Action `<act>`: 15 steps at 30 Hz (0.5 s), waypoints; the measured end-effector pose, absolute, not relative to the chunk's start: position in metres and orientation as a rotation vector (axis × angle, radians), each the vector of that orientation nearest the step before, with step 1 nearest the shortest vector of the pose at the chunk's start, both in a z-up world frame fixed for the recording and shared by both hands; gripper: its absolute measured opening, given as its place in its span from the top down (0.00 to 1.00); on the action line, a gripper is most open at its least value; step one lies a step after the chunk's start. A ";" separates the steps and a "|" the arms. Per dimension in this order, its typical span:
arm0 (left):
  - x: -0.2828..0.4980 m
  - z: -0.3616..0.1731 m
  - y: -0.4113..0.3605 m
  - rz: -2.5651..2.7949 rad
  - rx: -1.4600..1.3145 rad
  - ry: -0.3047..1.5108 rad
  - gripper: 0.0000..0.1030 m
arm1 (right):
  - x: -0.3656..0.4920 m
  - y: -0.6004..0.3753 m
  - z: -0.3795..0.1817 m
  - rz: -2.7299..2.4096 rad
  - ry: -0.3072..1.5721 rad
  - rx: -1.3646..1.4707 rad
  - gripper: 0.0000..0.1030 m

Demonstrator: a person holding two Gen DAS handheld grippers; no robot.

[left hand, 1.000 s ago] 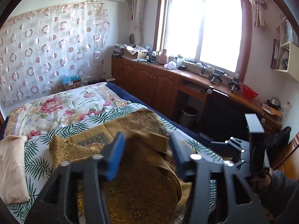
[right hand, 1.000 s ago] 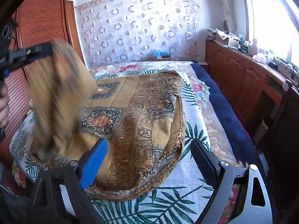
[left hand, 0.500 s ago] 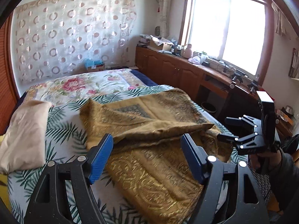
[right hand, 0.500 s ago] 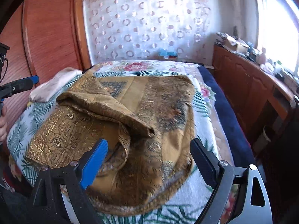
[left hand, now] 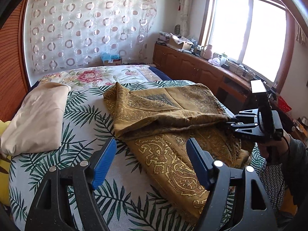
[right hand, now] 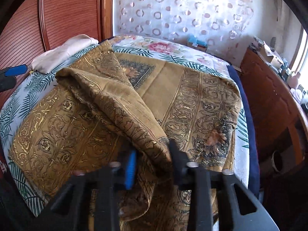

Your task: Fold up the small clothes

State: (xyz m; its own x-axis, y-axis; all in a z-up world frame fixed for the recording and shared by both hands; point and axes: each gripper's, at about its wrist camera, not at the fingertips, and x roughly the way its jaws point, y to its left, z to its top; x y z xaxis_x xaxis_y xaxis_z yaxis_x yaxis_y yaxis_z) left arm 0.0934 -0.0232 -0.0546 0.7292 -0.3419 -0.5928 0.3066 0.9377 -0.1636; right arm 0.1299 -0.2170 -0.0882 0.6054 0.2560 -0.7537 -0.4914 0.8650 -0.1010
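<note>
The left gripper (left hand: pixel 151 165) hangs tilted downward, its blue-padded jaws spread wide with nothing pinched. The right gripper (right hand: pixel 152 156) is closing its jaws on a bunched fold, its hand (left hand: pixel 273 150) gripping the handle, sleeve showing.

The left gripper (left hand: pixel 151 160) hangs open over the palm-print bedspread (left hand: pixel 80 127) — the right gripper (left hand: pixel 230 124) is closing on a raised fold of the gold patterned cloth (left hand: pixel 169 134).
</note>
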 end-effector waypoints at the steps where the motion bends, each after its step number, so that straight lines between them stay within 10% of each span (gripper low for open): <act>1: 0.093 -0.056 -0.022 -0.357 -0.058 0.664 0.26 | 0.130 -0.218 -0.087 0.453 0.811 -0.300 0.91; 15: 0.088 -0.057 -0.020 -0.356 -0.062 0.646 0.26 | 0.066 -0.256 -0.026 0.485 0.575 -0.159 0.96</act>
State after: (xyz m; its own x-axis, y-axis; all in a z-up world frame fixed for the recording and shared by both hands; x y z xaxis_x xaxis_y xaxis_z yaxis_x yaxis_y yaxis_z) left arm 0.0882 -0.0202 -0.0571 0.7401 -0.3433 -0.5782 0.3052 0.9377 -0.1662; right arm 0.0659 -0.2564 -0.0259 0.7309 0.3948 -0.5567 -0.4816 0.8763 -0.0109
